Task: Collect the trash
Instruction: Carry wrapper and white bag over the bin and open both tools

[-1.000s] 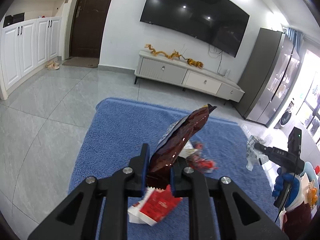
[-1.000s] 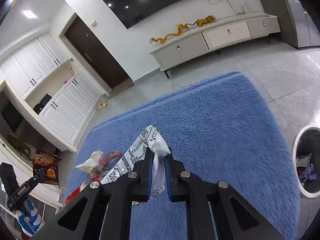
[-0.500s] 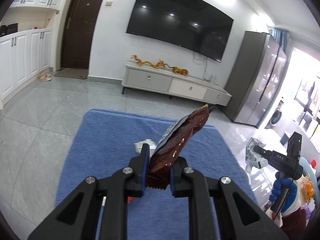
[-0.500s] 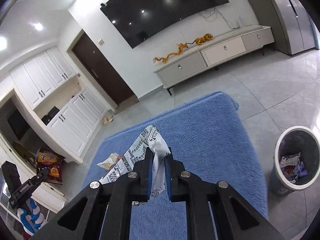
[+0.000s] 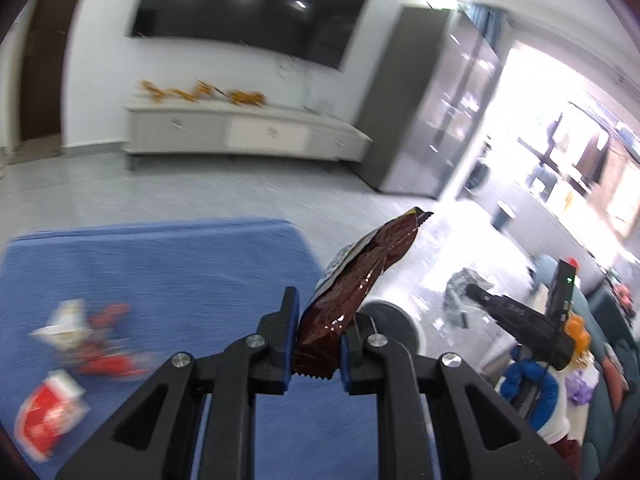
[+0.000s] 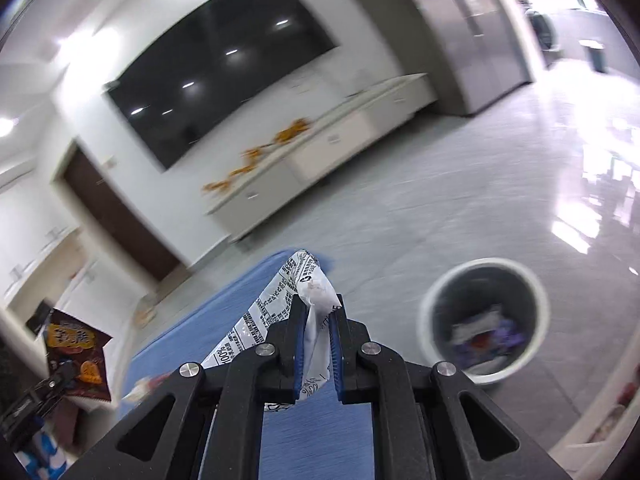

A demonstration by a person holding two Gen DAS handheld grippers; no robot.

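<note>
My left gripper point(image 5: 318, 344) is shut on a dark brown snack bag point(image 5: 360, 276) that sticks up and to the right between its blue pads. In the right wrist view my right gripper point(image 6: 317, 342) is shut on a white printed wrapper point(image 6: 280, 308). A round white trash bin point(image 6: 482, 320) with several wrappers inside stands on the tiled floor to its right; its rim point(image 5: 394, 316) shows just behind the left gripper's right finger. The right gripper point(image 5: 516, 320) with its wrapper point(image 5: 460, 292) appears at the right of the left wrist view. The snack bag point(image 6: 76, 356) shows at the right view's left edge.
Loose red and white wrappers point(image 5: 84, 332) and a red packet point(image 5: 48, 412) lie on the blue rug point(image 5: 180, 272). A TV cabinet point(image 5: 240, 136) stands under a wall TV point(image 5: 248, 12). A grey fridge point(image 5: 432, 112) is at the right; a sofa point(image 5: 600, 400) stands at the lower right.
Both grippers swung right off the rug's middle, each keeping its load. The bin has come nearer in the right view, and its rim now shows behind the left gripper.
</note>
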